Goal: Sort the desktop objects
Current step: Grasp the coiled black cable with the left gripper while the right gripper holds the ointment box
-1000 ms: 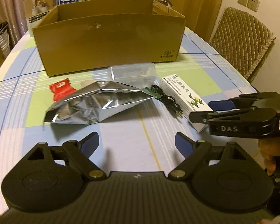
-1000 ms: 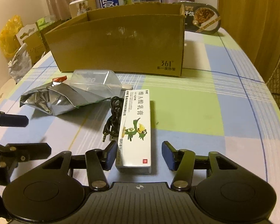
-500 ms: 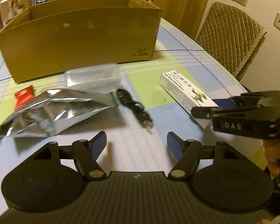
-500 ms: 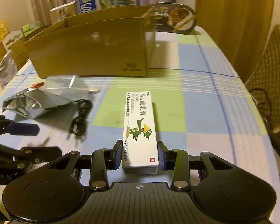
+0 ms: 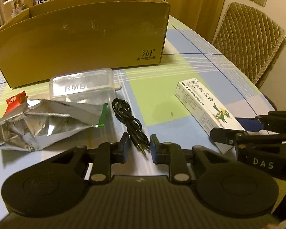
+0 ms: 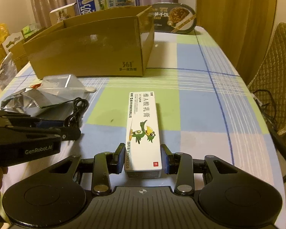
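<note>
A white ointment box (image 6: 143,131) with a green bird lies on the checked tablecloth; its near end sits between my right gripper's (image 6: 142,160) pads, which close on its sides. It also shows in the left wrist view (image 5: 206,106). A coiled black audio cable (image 5: 129,122) lies ahead of my left gripper (image 5: 138,148), whose jaws stand narrowly apart around the cable's plug end. A large open cardboard box (image 5: 82,38) stands at the back. A silver foil bag (image 5: 42,122), a clear plastic case (image 5: 82,87) and a red packet (image 5: 15,103) lie left.
A padded chair (image 5: 247,43) stands off the table's right edge. A milk carton (image 6: 106,0) and a black ready-meal tray (image 6: 173,17) stand behind the cardboard box. Bags and boxes (image 6: 2,43) sit off the table's left side.
My left gripper moved right to the cable and narrowed its jaws around the plug. My right gripper slid forward over the ointment box's near end and closed on it.
</note>
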The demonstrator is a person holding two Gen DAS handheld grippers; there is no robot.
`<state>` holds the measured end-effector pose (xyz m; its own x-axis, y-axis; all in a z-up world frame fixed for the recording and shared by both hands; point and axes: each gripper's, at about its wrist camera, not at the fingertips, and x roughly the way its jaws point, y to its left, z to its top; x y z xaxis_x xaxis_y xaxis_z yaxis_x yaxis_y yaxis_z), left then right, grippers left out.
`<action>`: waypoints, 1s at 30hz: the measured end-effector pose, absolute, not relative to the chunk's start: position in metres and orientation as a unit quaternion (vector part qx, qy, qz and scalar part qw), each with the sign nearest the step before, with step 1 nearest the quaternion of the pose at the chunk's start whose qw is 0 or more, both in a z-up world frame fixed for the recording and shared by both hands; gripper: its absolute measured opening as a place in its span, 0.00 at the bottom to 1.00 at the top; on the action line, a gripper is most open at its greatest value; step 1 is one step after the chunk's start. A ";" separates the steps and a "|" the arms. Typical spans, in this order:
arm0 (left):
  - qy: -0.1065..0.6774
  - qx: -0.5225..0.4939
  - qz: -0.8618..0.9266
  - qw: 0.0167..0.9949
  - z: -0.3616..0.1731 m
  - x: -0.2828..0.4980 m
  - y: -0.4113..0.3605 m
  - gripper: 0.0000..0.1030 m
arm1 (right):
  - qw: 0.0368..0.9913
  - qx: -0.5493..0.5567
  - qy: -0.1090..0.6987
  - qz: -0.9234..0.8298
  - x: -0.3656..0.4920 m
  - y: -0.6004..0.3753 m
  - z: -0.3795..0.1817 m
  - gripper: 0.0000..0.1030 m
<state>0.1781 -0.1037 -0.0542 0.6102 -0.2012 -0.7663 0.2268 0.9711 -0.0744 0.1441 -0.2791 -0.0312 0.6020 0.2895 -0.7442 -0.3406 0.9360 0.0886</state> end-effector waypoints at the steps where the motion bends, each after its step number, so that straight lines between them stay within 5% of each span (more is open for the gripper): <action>1: 0.428 0.016 -0.120 0.896 -0.053 0.174 -0.102 0.15 | 0.893 -0.030 0.412 0.181 0.141 -0.278 -0.030 0.34; 4: 0.440 0.022 -0.128 0.889 -0.050 0.157 -0.095 0.08 | 0.888 -0.024 0.417 0.192 0.127 -0.275 -0.027 0.34; 11: 0.457 0.036 -0.143 0.877 -0.043 0.109 -0.078 0.08 | 0.882 -0.042 0.428 0.193 0.089 -0.267 -0.024 0.34; 21: 0.448 0.028 -0.125 0.885 -0.038 0.112 -0.072 0.18 | 0.888 -0.061 0.413 0.192 0.079 -0.263 -0.023 0.47; 30: 0.447 0.039 -0.124 0.885 -0.047 0.129 -0.081 0.20 | 0.890 -0.057 0.409 0.193 0.090 -0.264 -0.025 0.49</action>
<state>0.1292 -0.0808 -0.0468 0.5697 -0.1856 -0.8006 0.2547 0.9661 -0.0427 0.0901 -0.2638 -0.0251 0.5905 0.2974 -0.7503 -0.3908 0.9187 0.0565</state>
